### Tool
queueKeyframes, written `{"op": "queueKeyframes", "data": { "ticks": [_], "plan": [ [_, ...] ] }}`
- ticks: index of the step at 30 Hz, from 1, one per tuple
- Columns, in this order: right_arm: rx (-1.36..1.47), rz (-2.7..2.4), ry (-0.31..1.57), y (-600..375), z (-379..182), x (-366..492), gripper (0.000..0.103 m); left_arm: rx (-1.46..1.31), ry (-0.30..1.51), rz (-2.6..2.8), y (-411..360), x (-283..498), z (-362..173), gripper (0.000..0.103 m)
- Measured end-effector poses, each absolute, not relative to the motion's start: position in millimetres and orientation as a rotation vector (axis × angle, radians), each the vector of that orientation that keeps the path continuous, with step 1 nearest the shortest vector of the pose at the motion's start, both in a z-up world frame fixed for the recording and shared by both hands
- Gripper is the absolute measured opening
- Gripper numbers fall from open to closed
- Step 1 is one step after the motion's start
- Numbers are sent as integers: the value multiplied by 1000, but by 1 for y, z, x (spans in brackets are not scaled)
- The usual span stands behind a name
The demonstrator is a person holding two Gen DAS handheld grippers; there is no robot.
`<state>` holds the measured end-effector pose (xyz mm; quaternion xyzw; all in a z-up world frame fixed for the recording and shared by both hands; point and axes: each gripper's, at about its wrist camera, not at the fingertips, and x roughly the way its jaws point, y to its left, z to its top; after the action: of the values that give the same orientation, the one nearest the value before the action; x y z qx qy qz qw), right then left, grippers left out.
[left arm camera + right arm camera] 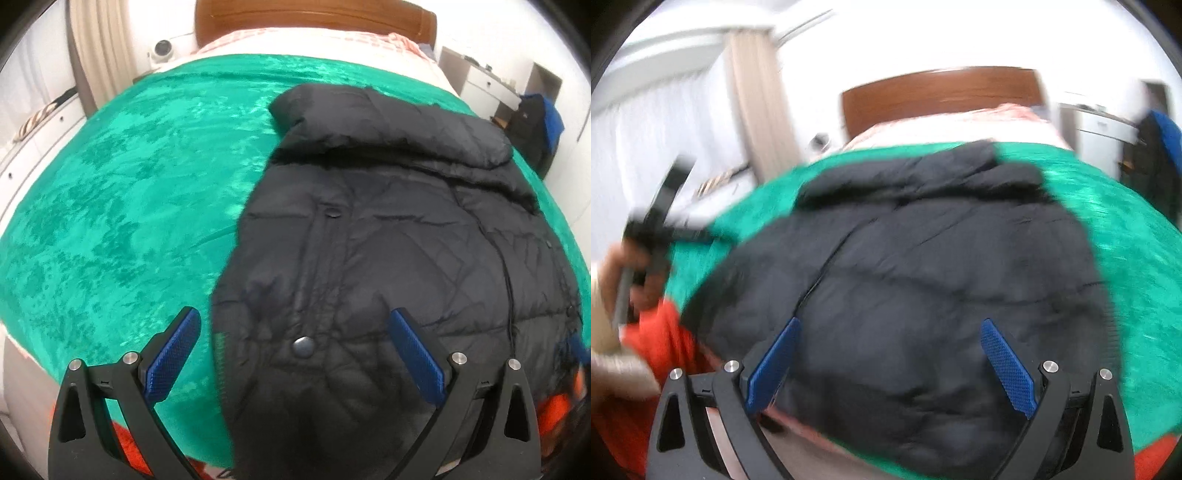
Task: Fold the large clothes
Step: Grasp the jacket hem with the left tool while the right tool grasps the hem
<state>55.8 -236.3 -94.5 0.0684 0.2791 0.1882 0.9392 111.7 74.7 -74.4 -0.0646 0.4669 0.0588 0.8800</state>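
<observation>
Jacket position: the black jacket lies flat on the green blanket that covers the bed, hem toward you, collar end toward the wooden headboard. It sits right of centre in your left view and fills the middle of your right view.
Left gripper: jaws spread wide, holding nothing; the blue pads straddle the near left edge of the jacket, above a metal snap.
Right gripper: jaws also wide apart and empty, hovering over the near hem. That view is smeared by motion, so whether the pads touch fabric cannot be told.
Risk, slip: the shell looks smooth and slick; a shallow pinch on one layer could slide off as you lift.
Risk, bulk: the quilted padding is puffy, so a fold may spring back open unless you press it down.
Risk, blanket: the plush pile sits right under the jacket edge; a low grab could catch the blanket and drag it along.
Risk, uneven lift: if your two hands take hold at different depths, the fold line would run crooked.
Materials: quilted stitched panels, a front placket with snaps, a thick rolled collar at the far end; the blanket is shiny crushed plush.
</observation>
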Motion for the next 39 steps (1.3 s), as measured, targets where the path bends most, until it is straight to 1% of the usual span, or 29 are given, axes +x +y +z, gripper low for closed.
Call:
{"op": "queueKeyframes", "data": {
  "ticks": [3,5,6,9,12,14,15,17,18,19,20,21,22,24,25,28,32,35,39],
  "plan": [
    [263,234,563,-295,-84,60,97,-202,988,94,93,101,-78,102],
    [323,155,602,-329,-87,63,98,-258,1017,50,103,94,-87,102],
    [360,132,658,-349,-93,67,98,-280,1038,26,106,91,-95,102],
    [422,159,819,-370,-112,71,98,-275,1092,2,108,84,-115,102],
    [475,213,920,-371,-129,72,98,-293,1142,-32,109,79,-133,102],
    [494,227,947,-368,-135,73,98,-292,1137,-54,107,74,-136,102],
    [506,246,958,-364,-138,77,97,-284,1134,-75,104,72,-135,102],
    [524,269,984,-358,-143,83,87,-293,1142,-129,99,69,-136,101],
    [526,272,1009,-355,-145,88,73,-301,1150,-149,96,68,-137,96],
    [524,275,1025,-352,-148,91,62,-301,1162,-159,93,67,-138,81],
    [503,269,1040,-347,-147,93,56,-284,1175,-148,91,67,-139,75],
    [480,260,1044,-345,-146,92,47,-268,1181,-134,90,66,-138,65],
    [460,254,1043,-342,-144,91,39,-275,1181,-135,91,66,-137,48],
    [446,245,1028,-339,-137,88,32,-330,1186,-134,97,64,-134,26],
    [445,243,1020,-338,-133,85,29,-364,1186,-135,101,62,-132,20],
    [437,256,999,-337,-121,77,25,-402,1180,-150,108,55,-123,16],
    [403,285,1029,-338,-111,68,24,-367,1198,-175,107,35,-113,15],
    [391,303,1086,-337,-117,48,24,-342,1236,-191,111,14,-113,15],
    [445,322,1160,-338,-131,25,23,-352,1300,-185,119,-10,-116,15]
  ]
}}
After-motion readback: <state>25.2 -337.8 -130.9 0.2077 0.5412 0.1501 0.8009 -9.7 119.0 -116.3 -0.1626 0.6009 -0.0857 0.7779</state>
